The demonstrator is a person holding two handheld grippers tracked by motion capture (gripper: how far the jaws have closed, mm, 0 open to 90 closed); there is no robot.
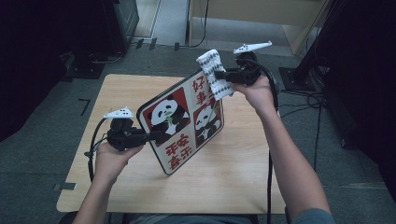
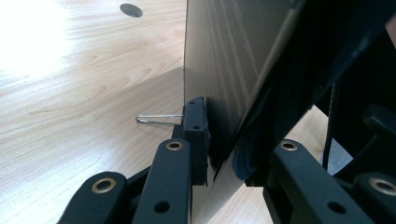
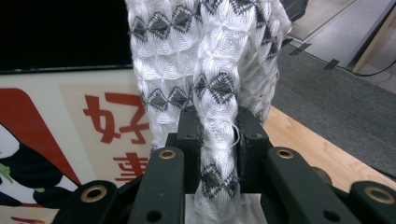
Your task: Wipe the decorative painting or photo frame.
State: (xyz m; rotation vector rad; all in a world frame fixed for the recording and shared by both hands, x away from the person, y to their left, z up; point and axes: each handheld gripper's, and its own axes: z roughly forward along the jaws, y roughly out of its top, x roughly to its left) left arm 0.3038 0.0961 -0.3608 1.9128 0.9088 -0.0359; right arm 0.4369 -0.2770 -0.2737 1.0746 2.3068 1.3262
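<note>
- Grey carpet (image 1: 42,140) surrounds a light wooden worktop (image 1: 233,172), with dark furniture at 9 and 3 o'clock of the high view and cables trailing over the floor at 3 o'clock.
- A square panda board (image 1: 184,126), printed with two pandas on red panels and red characters, is held tilted above the worktop, near the middle of the high view, its printed face turned up toward the camera.
- At 8 o'clock of the board, the left gripper (image 1: 154,136) has its jaws pinching the board's edge; in the left gripper view one black pad lies flat against the wood-grain back of the board (image 2: 224,60) and the other jaw sits on the far side.
- The left hand (image 1: 112,156) wraps the gripper body from below, at 7 o'clock of the high view.
- At 1 o'clock of the board, the right gripper (image 1: 219,74) has its jaws pressed tight on a white cloth (image 1: 214,72) with grey diamond patterning.
- In the right gripper view the cloth (image 3: 210,70) rises bunched from between the two jaws and hangs over the board's upper corner, touching the printed face near the red characters (image 3: 116,121).
- The right hand (image 1: 257,91) holds its gripper at 12 to 1 o'clock, forearm running down to 5 o'clock.
- A thin metal wire loop (image 2: 156,120) shows beside the left pad, over the worktop.
</note>
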